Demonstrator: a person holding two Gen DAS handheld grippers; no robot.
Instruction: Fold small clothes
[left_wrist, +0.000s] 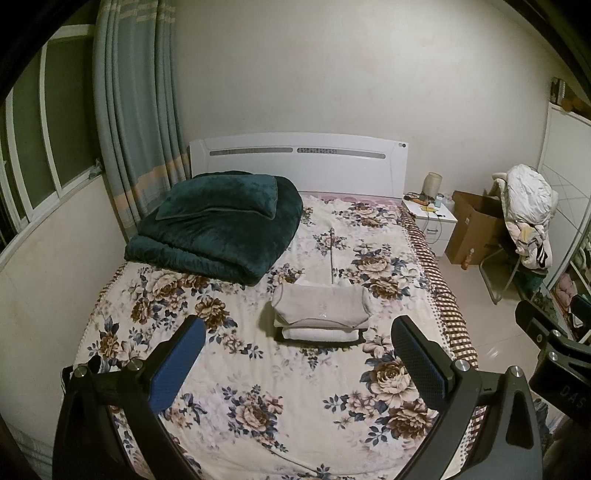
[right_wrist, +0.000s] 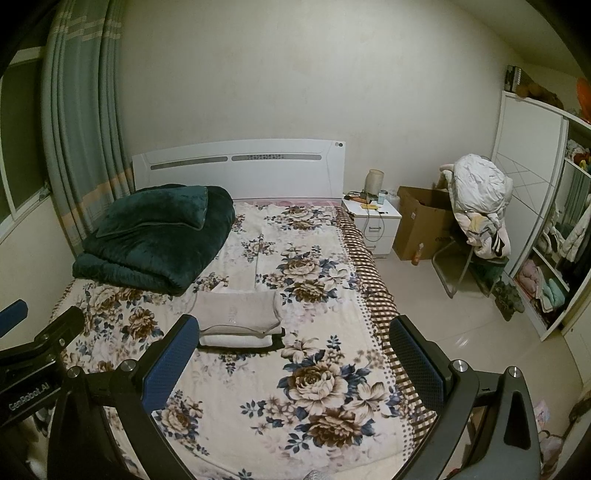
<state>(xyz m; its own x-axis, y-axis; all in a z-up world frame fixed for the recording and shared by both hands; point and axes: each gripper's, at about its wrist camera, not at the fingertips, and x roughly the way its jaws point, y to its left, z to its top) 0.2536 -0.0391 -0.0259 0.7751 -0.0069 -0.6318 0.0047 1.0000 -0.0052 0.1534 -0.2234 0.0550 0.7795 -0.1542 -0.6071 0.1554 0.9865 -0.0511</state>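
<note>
A small stack of folded clothes (left_wrist: 320, 314) lies in the middle of the floral bed, a beige piece on top, white and black pieces under it. It also shows in the right wrist view (right_wrist: 238, 319). My left gripper (left_wrist: 298, 334) is open and empty, held above the near part of the bed, short of the stack. My right gripper (right_wrist: 294, 338) is open and empty too, to the right of the left one, over the bed's near right part. The left gripper's body shows at the left edge of the right wrist view (right_wrist: 37, 354).
A folded dark green quilt (left_wrist: 218, 225) with a pillow lies at the bed's far left. The white headboard (left_wrist: 295, 158) stands behind. A nightstand (right_wrist: 371, 218), a cardboard box (right_wrist: 421, 225), a chair piled with clothes (right_wrist: 480, 206) and an open wardrobe (right_wrist: 554, 221) stand on the right.
</note>
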